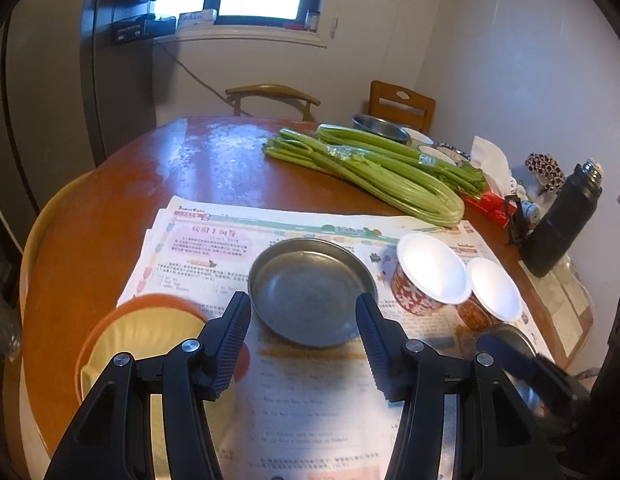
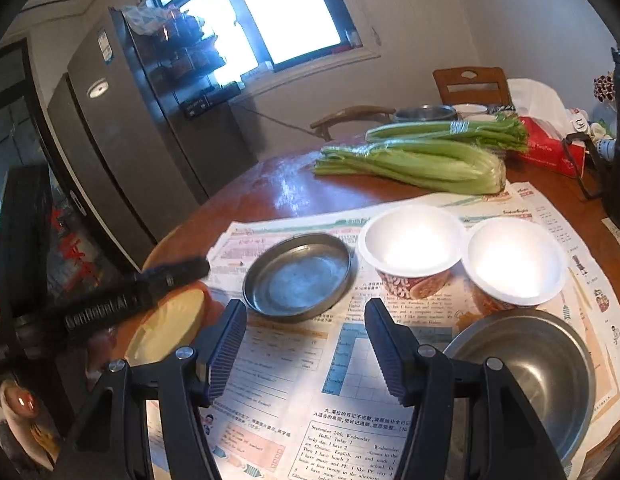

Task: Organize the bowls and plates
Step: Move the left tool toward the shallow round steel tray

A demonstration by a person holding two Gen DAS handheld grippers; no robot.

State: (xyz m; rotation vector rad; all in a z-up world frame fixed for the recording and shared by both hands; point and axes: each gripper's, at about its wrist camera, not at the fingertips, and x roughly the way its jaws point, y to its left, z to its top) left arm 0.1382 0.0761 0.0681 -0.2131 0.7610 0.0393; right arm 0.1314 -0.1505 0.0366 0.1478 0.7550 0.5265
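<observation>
both grippers (image 1: 304,336) (image 2: 306,340) agape; metal plate (image 1: 310,292) flat, rim up

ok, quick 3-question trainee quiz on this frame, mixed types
1. True or false: both the left gripper and right gripper are open and hold nothing.
2. What lies under the shallow metal plate? A) newspaper B) bare table C) a tray
3. Fill in: the two white-lined paper bowls stand right of the plate and in front of the ____.

Key: 1 true; 2 A; 3 celery
</observation>
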